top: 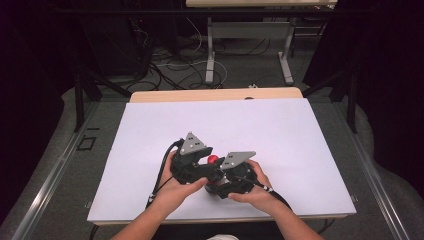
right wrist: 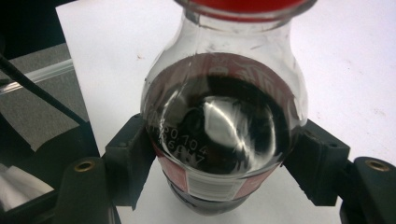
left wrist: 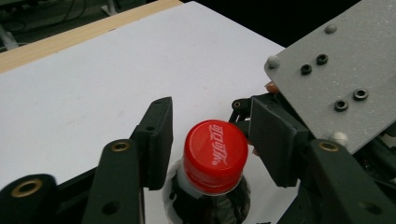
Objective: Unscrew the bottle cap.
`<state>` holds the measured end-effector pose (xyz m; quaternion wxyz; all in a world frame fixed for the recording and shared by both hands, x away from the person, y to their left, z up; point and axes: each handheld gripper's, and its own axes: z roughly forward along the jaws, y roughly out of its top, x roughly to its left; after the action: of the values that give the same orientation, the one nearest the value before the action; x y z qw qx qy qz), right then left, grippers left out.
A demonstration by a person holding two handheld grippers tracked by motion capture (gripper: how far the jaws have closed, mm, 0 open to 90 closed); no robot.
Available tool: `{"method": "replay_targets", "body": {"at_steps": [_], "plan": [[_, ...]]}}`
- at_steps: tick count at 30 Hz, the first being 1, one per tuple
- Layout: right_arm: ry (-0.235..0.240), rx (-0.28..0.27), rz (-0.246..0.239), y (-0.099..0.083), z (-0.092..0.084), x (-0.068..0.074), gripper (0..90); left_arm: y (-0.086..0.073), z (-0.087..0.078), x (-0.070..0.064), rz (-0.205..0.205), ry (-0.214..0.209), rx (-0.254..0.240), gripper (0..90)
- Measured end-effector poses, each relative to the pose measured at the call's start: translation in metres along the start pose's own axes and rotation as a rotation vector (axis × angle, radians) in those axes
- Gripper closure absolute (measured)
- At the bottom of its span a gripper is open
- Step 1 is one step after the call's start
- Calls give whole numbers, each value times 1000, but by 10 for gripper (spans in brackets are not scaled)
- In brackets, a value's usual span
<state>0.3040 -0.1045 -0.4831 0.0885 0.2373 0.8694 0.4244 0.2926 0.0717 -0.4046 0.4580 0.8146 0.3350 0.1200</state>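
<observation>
- Left gripper (top: 209, 162) is seen in the high view at the near middle of the white table top (top: 280, 130), held in the person's left hand (top: 175, 192), grey plate facing up.
- In the left gripper view its jaws are spread on either side of the red cap (left wrist: 215, 155); a gap is visible on each side of the cap, so no contact there.
- Bottle (right wrist: 224, 126): clear plastic, dark liquid filled up to the shoulder, label band lower on the body. It is located between the two grippers, near the table's front edge.
- Long axis: appears roughly upright, cap end pointing up; in the high view only the cap (top: 213, 160) can be made out, between the two grey plates. Whether the base rests on the table cannot be told.
- Right gripper (right wrist: 224, 175) is pinched on the bottle's body just below the shoulder, one jaw pad pressed against each side.
- In the high view the right gripper (top: 225, 186) is held in the right hand (top: 252, 192), just beside the left gripper, the two bodies nearly touching.
</observation>
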Motion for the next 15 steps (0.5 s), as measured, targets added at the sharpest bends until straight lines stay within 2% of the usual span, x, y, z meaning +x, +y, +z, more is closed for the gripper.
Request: {"method": "replay_targets", "body": {"at_steps": [1,3,5,7,8,10,15], "plan": [[3,1,-1,0,0,0,297,0,-2,2,-8,-6,-2,483],[14,3,-2,0,-1,-1,297,1,-7,6,5,-19,-2,469],[21,6,-8,0,-1,-2,297,2,-13,10,14,-51,7,466],[37,11,-4,0,-1,-2,297,3,-16,14,44,-95,28,465],[34,4,-19,0,-1,-2,297,3,-18,15,58,-106,31,468],[50,5,-23,0,-1,-1,297,4,-18,18,102,-154,47,487],[79,0,-53,0,-2,2,297,4,-13,26,163,-260,64,548]]}}
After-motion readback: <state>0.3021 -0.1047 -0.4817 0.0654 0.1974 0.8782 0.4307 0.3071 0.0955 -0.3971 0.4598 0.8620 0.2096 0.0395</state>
